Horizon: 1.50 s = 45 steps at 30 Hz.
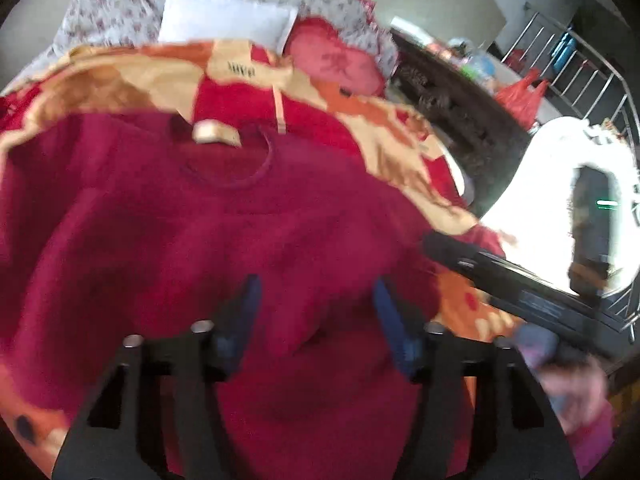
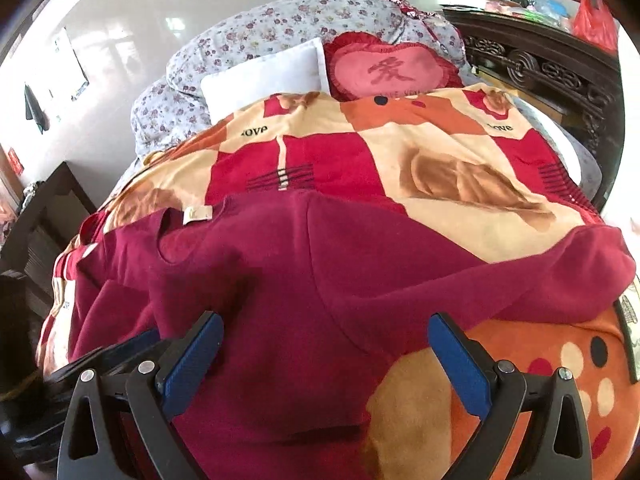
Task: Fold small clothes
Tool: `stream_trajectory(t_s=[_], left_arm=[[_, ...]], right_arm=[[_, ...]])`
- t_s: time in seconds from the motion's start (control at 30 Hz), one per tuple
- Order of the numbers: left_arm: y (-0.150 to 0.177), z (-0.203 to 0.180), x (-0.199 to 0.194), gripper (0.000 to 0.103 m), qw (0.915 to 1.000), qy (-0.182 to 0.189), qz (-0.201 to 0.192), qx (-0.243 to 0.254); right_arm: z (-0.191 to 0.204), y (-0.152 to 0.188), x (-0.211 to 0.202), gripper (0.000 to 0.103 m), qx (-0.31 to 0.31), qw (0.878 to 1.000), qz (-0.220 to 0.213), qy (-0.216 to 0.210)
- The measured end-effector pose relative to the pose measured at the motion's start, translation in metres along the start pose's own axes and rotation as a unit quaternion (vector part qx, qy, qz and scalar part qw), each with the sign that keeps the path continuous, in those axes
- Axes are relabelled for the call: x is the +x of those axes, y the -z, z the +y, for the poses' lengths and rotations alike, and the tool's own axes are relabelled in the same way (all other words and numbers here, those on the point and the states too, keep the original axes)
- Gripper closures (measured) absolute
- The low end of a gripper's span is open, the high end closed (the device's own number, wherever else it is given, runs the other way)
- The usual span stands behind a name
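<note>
A dark red long-sleeved top (image 1: 224,248) lies spread on a patterned blanket (image 1: 384,136), collar with a cream label away from me. In the left wrist view my left gripper (image 1: 316,300) is open just above the top's lower body, a raised fold of cloth between its blue pads. The right gripper's black body (image 1: 520,284) reaches in from the right. In the right wrist view the top (image 2: 304,264) lies with one sleeve stretched to the right, and my right gripper (image 2: 326,336) is open over its lower part, empty.
The blanket (image 2: 460,152) covers a bed. At the head are a white pillow (image 2: 264,76), a red heart cushion (image 2: 388,70) and a floral duvet (image 2: 248,28). A dark carved headboard (image 2: 540,68) runs along the right. A dark wooden stand (image 2: 44,216) is at the left.
</note>
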<state>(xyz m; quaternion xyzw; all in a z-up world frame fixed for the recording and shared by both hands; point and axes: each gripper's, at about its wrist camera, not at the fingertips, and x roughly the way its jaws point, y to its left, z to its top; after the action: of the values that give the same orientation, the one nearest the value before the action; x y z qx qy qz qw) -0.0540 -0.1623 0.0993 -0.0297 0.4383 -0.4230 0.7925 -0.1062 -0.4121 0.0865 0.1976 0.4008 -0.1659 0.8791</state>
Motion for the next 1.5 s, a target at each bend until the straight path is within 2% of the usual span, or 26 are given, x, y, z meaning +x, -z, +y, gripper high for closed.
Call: stream_trajectory(t_s=[0.07, 0.13, 0.23, 0.33, 0.4, 0.43, 0.5, 0.53, 0.57, 0.6, 0.63, 0.7, 0.8, 0.87, 0.93, 1.07, 1.2, 1.27, 1.3, 1.33, 1.37, 1.43, 1.5], left_arm=[[0.001, 0.006, -0.028, 0.039, 0.9993, -0.023, -0.026, 0.014], [0.003, 0.022, -0.051, 0.038, 0.9963, -0.070, -0.044, 0.027], [0.009, 0.048, -0.062, 0.038, 0.9880, -0.143, -0.049, 0.032], [0.016, 0.090, -0.061, 0.038, 0.9783, -0.204, -0.039, 0.003], [0.019, 0.111, -0.062, 0.038, 0.9736, -0.223, -0.041, -0.024], [0.018, 0.121, -0.063, 0.038, 0.9713, -0.231, -0.043, -0.038], [0.015, 0.134, -0.062, 0.038, 0.9681, -0.238, -0.048, -0.061], [0.016, 0.140, -0.063, 0.038, 0.9671, -0.240, -0.047, -0.072], [0.015, 0.145, -0.061, 0.038, 0.9663, -0.240, -0.046, -0.081], [0.015, 0.146, -0.059, 0.038, 0.9656, -0.241, -0.047, -0.086], [0.014, 0.148, -0.057, 0.038, 0.9641, -0.245, -0.049, -0.090], [0.014, 0.150, -0.056, 0.038, 0.9618, -0.252, -0.052, -0.095], [0.010, 0.154, -0.053, 0.038, 0.9602, -0.251, -0.056, -0.108], [0.008, 0.156, -0.052, 0.038, 0.9594, -0.249, -0.060, -0.117], [0.007, 0.155, -0.049, 0.038, 0.9605, -0.244, -0.057, -0.120], [0.005, 0.148, -0.049, 0.038, 0.9612, -0.246, -0.060, -0.109], [0.002, 0.155, -0.055, 0.038, 0.9579, -0.258, -0.061, -0.110], [0.002, 0.162, -0.061, 0.038, 0.9559, -0.256, -0.060, -0.131], [0.004, 0.165, -0.065, 0.038, 0.9555, -0.250, -0.065, -0.142], [0.007, 0.165, -0.069, 0.038, 0.9557, -0.246, -0.069, -0.146], [0.010, 0.164, -0.072, 0.038, 0.9565, -0.243, -0.071, -0.146], [0.018, 0.157, -0.073, 0.038, 0.9586, -0.243, -0.065, -0.134], [0.027, 0.148, -0.068, 0.038, 0.9627, -0.240, -0.050, -0.115]], right_arm=[[0.006, -0.001, 0.005, 0.001, -0.005, 1.000, 0.002, -0.010], [0.013, -0.002, 0.011, 0.001, -0.015, 1.000, 0.004, -0.018], [0.025, -0.004, 0.026, 0.001, -0.043, 0.999, 0.009, -0.006], [0.035, -0.004, 0.039, 0.002, -0.079, 0.997, 0.011, -0.011], [0.042, -0.004, 0.050, 0.016, -0.106, 0.994, 0.017, -0.013], [0.044, -0.004, 0.057, 0.033, -0.117, 0.993, 0.025, -0.011], [0.047, -0.001, 0.066, 0.043, -0.136, 0.990, 0.027, 0.021], [0.048, -0.001, 0.065, 0.053, -0.147, 0.988, 0.020, 0.031], [0.049, -0.002, 0.061, 0.079, -0.156, 0.987, 0.013, 0.034], [0.048, -0.004, 0.058, 0.095, -0.158, 0.987, 0.012, 0.021], [0.047, -0.008, 0.052, 0.096, -0.155, 0.988, 0.011, 0.008], [0.047, -0.017, 0.036, 0.096, -0.157, 0.988, -0.007, -0.004], [0.046, -0.033, 0.008, 0.096, -0.168, 0.984, -0.062, 0.021], [0.034, -0.047, -0.001, 0.096, -0.145, 0.985, -0.082, 0.036], [0.022, -0.053, 0.009, 0.096, -0.120, 0.989, -0.075, 0.052], [0.000, -0.045, 0.047, 0.096, -0.114, 0.983, -0.025, 0.138], [-0.013, -0.036, 0.053, 0.096, -0.097, 0.986, 0.002, 0.133], [-0.011, -0.038, 0.038, 0.087, -0.086, 0.988, -0.018, 0.124], [-0.006, -0.041, 0.027, 0.081, -0.076, 0.990, -0.040, 0.108], [0.001, -0.043, 0.018, 0.061, -0.069, 0.992, -0.057, 0.084], [0.015, -0.046, 0.007, 0.043, -0.068, 0.994, -0.075, 0.028], [0.045, -0.050, 0.009, 0.039, -0.097, 0.991, -0.065, -0.065], [0.089, -0.051, 0.022, 0.039, -0.140, 0.978, -0.032, -0.150]])
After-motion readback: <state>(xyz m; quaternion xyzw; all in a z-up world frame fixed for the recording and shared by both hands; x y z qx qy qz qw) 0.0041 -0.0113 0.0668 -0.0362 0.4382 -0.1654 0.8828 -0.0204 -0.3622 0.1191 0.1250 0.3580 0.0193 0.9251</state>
